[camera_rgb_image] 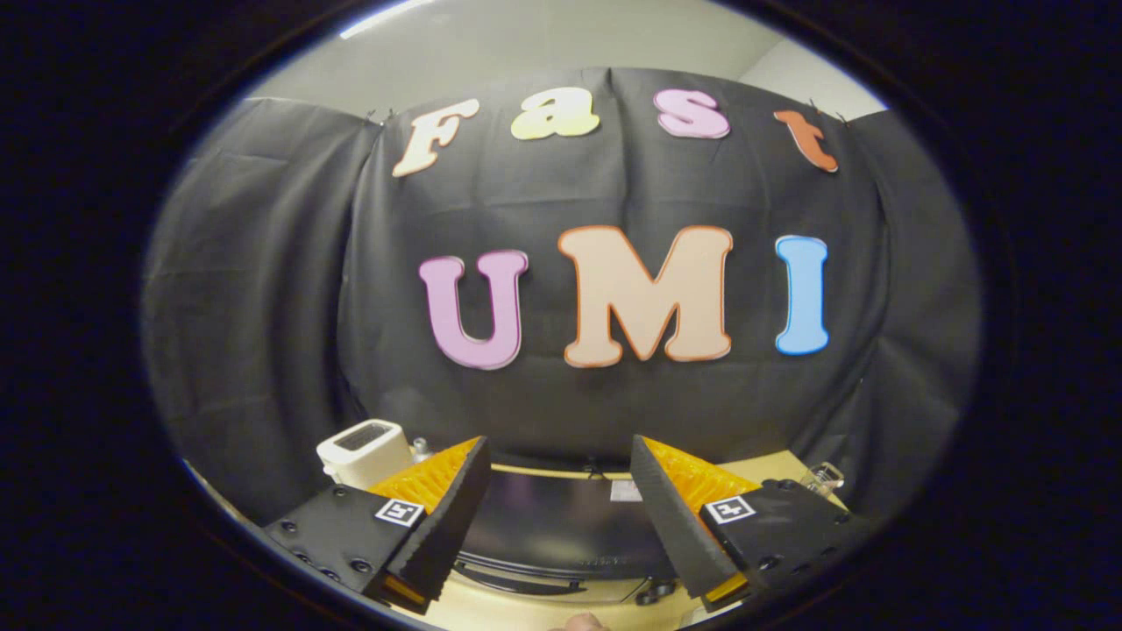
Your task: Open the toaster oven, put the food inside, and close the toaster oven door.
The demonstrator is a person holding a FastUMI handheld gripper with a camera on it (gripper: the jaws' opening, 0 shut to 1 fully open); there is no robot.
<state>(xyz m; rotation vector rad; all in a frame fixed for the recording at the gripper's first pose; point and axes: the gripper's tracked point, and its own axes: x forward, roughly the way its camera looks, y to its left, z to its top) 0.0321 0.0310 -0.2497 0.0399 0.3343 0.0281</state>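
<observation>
Black cloth hangs in soft folds as the booth's wall [263, 289], behind a pale wooden desk [771, 466]. Dark and glossy, the toaster oven [561, 526] sits on the desk between the two fingers and just ahead of them; its smooth top reflects light, and a curved dark handle [517, 580] runs across its front face near the desk's near edge, beside dark knobs [656, 593]. Whether anything is inside it cannot be told. A cream, round-cornered appliance with a slotted top [364, 449] stands by the desk's far left corner. A small clear glass [822, 478] stands near the far right corner; its contents cannot be made out. The gripper [559, 508] is held level above the oven, its ridged, wedge-shaped fingers [443, 517] spread wide and grasping nothing.
</observation>
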